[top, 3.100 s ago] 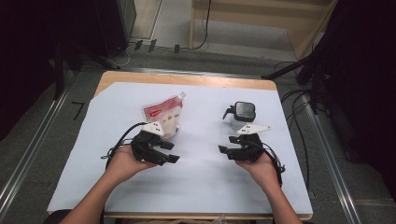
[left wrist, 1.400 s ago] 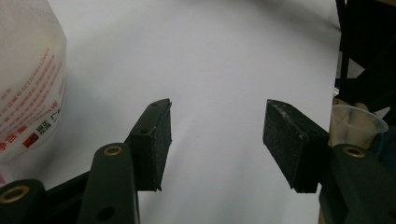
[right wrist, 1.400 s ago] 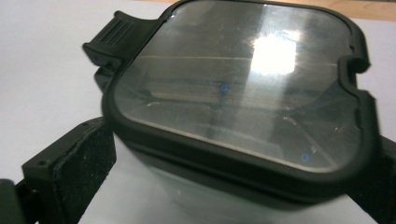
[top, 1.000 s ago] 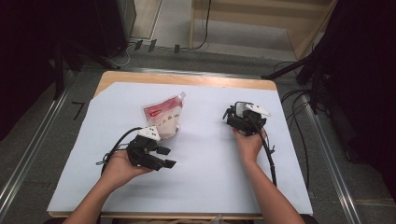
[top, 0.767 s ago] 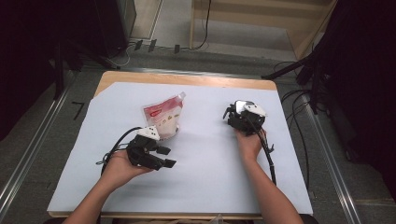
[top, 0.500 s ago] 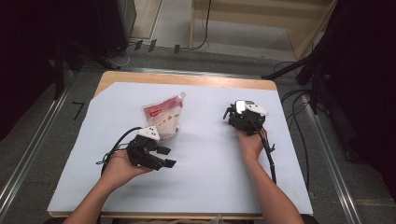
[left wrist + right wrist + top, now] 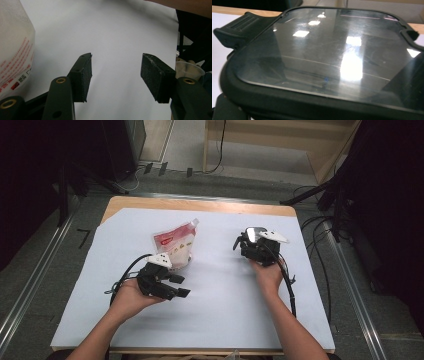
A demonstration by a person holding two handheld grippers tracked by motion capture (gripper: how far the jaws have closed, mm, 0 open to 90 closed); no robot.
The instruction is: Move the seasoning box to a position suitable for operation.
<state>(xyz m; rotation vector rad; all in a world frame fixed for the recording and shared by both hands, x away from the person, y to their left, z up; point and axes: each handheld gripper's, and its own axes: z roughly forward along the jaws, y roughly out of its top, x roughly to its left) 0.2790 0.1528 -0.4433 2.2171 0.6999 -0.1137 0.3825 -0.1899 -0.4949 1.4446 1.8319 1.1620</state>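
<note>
A white and red pouch point(image 7: 175, 245) lies left of centre on the white sheet, and its printed side fills the left edge of the left gripper view point(image 7: 15, 50). My left gripper point(image 7: 179, 286) rests just in front of the pouch, open, with only bare sheet between its pads point(image 7: 116, 72). At the far right my right gripper point(image 7: 251, 245) sits against a black container with a glossy clear lid point(image 7: 255, 234). The lid point(image 7: 332, 55) looms right in front of that camera and its near rim hides the jaws. Those jaws have just been closing slightly.
The white sheet point(image 7: 220, 320) covers the wooden table, whose far edge point(image 7: 200, 205) shows bare. A black cable point(image 7: 290, 290) trails back along the right forearm. A pale plastic cup point(image 7: 188, 70) sits beyond the sheet's edge in the left gripper view.
Three seconds ago the right gripper sat nearer the person; it has moved up to the black container and stayed there. The left gripper has drawn back a little and now rests still.
</note>
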